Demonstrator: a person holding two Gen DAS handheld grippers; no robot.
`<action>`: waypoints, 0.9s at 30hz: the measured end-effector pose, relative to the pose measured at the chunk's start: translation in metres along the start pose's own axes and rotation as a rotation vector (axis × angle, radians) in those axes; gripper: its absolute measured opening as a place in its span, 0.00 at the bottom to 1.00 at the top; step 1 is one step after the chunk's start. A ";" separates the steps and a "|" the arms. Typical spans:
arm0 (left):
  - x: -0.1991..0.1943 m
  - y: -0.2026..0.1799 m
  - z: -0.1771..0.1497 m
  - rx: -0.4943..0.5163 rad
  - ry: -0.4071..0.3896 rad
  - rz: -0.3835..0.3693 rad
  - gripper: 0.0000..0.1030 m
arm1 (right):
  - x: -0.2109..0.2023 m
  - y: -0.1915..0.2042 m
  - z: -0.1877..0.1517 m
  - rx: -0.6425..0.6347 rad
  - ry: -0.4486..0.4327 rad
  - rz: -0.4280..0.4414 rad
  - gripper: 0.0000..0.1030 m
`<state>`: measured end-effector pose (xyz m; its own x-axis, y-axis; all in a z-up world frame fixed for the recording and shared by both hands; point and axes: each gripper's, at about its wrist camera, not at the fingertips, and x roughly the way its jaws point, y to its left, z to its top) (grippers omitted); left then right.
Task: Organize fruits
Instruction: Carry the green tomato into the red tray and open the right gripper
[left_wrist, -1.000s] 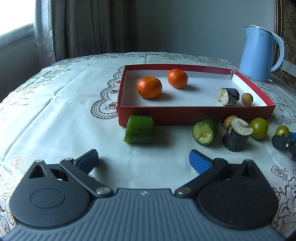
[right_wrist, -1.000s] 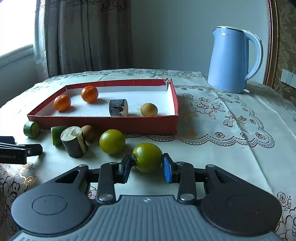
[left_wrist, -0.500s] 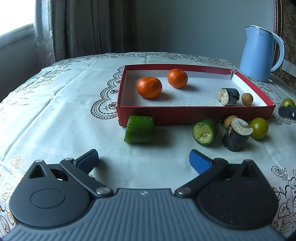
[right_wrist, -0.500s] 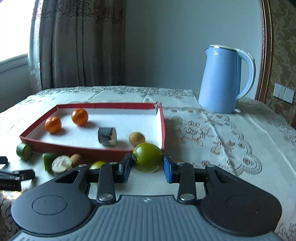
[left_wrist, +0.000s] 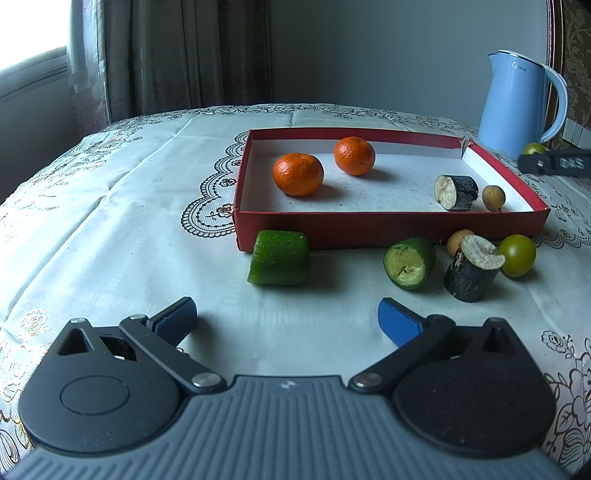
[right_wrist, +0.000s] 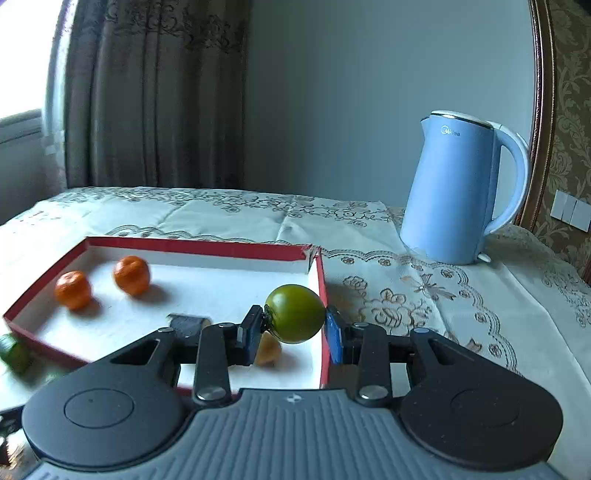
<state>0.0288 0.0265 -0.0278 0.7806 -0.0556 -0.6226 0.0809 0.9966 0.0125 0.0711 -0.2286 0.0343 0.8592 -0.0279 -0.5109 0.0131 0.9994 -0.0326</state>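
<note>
Gripping green fruit (right_wrist: 294, 313) above tray (right_wrist: 323, 288)

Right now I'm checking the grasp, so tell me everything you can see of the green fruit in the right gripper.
The green fruit is round, smooth and glossy, olive-green, with a small dark stem end facing the left pad. It looks whole and unbruised. The right gripper is shut on it, blue pads pressing its two sides. It hangs clear of the table, over the right end of the red tray, touching nothing else.
</note>
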 end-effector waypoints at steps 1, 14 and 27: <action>0.000 0.000 0.000 0.000 0.000 0.000 1.00 | 0.006 0.000 0.002 0.001 0.008 0.000 0.34; 0.000 0.000 0.000 0.000 0.000 0.000 1.00 | 0.071 0.005 0.010 0.010 0.146 0.041 0.34; 0.000 0.000 0.001 0.000 0.000 0.000 1.00 | 0.063 0.009 0.008 -0.009 0.112 0.010 0.54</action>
<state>0.0291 0.0264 -0.0272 0.7804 -0.0553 -0.6228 0.0806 0.9967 0.0125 0.1300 -0.2217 0.0088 0.7966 -0.0207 -0.6041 -0.0004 0.9994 -0.0348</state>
